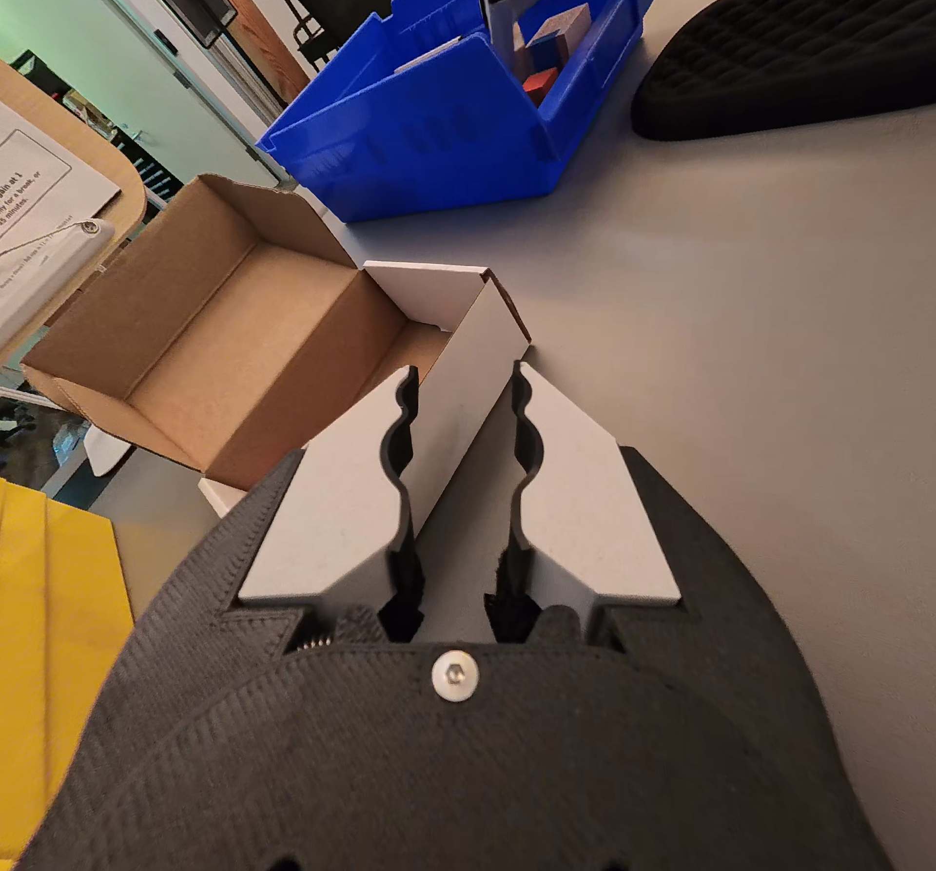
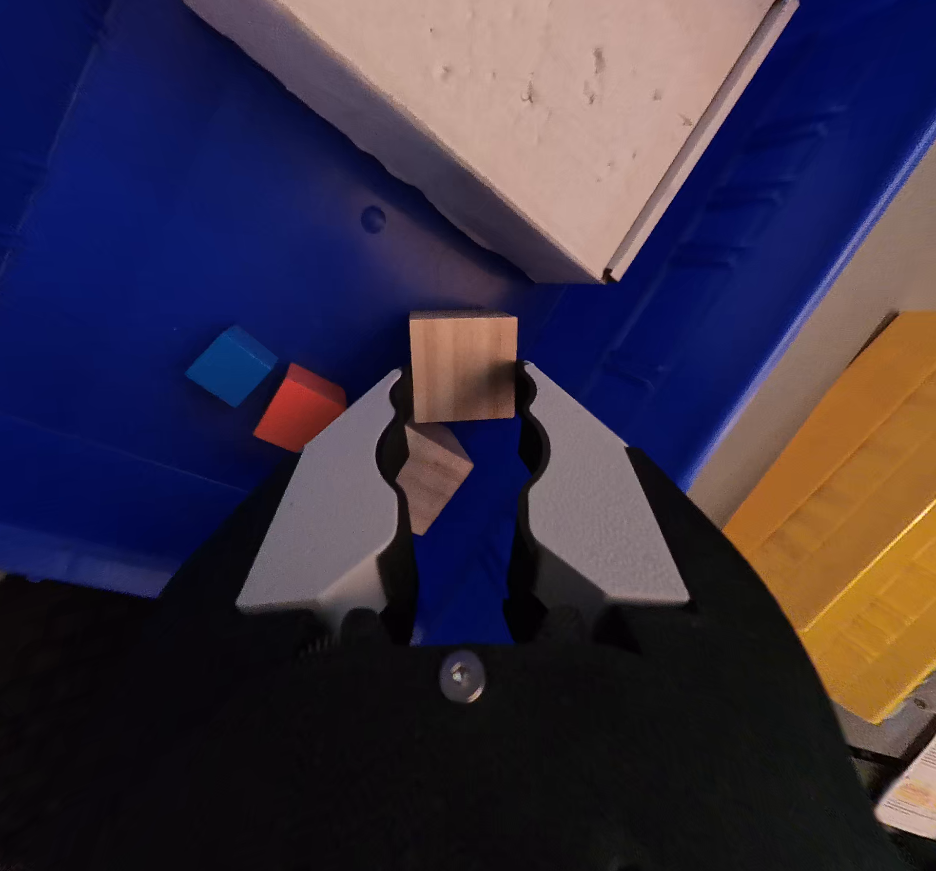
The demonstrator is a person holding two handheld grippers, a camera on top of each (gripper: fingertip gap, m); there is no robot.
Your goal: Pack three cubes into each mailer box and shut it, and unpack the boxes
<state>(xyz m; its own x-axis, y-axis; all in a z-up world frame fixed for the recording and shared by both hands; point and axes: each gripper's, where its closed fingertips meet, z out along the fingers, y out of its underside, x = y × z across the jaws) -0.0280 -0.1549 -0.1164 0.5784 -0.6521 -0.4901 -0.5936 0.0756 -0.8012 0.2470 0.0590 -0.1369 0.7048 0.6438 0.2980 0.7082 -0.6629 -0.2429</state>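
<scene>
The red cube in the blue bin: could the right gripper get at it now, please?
Probably not yet: the right gripper is shut on a plain wooden cube. The red cube lies uncovered beside it.

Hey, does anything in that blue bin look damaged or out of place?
Yes. The closed white mailer box lying in the blue bin has small dents and scuffs scattered over its top face. The right gripper holds a wooden cube; the blue cube and red cube lie loose, nothing spilled.

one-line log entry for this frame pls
phase: pick | right gripper: shut on wood cube in blue bin | left gripper: open, around flap of open mailer
</scene>
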